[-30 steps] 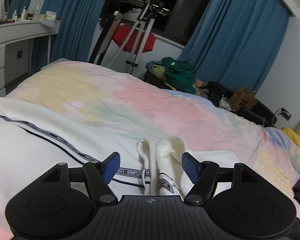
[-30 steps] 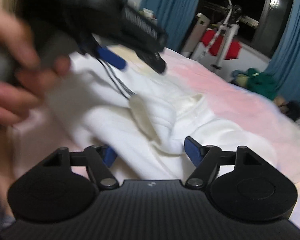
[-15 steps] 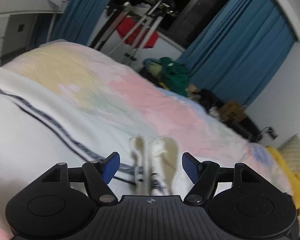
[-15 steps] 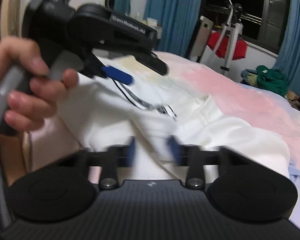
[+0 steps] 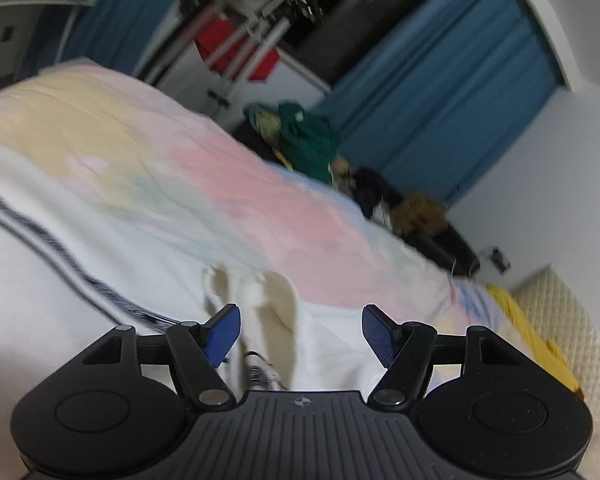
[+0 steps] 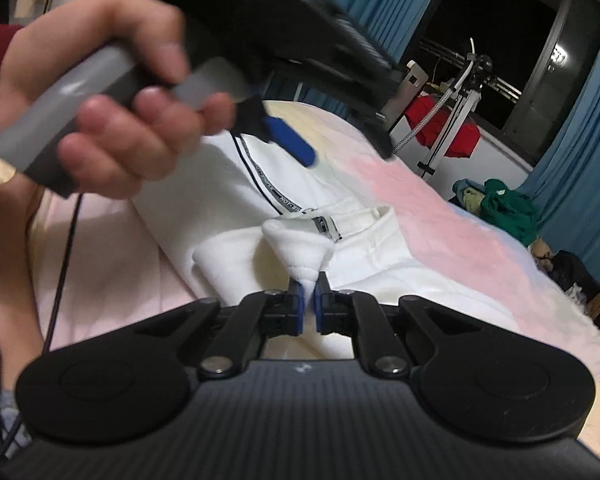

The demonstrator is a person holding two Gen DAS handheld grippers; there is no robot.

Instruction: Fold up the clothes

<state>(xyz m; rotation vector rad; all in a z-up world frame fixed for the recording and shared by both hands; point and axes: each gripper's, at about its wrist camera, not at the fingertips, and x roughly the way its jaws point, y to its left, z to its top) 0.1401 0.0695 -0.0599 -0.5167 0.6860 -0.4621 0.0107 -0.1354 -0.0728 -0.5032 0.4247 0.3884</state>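
Half a second ago the right gripper (image 6: 310, 292) had its blue pads apart and blurry; now they have snapped together on a bunched-up fold of the white garment (image 6: 300, 254), low in the middle of the right wrist view. Nothing sits inside the left gripper (image 5: 300, 336); its pads are wide apart at the bottom of its own view, hanging over the same white cloth (image 5: 40, 280) with the dark stripe (image 5: 56, 248). In the right wrist view that tool shows up in the upper left, held by the left hand (image 6: 100, 120). The garment lies spread on the pastel bed cover (image 5: 240, 200). Past the bed, in the upper right, are blue curtains (image 5: 460, 100), a green clothes pile (image 5: 308, 140) and a drying rack (image 6: 456, 100).
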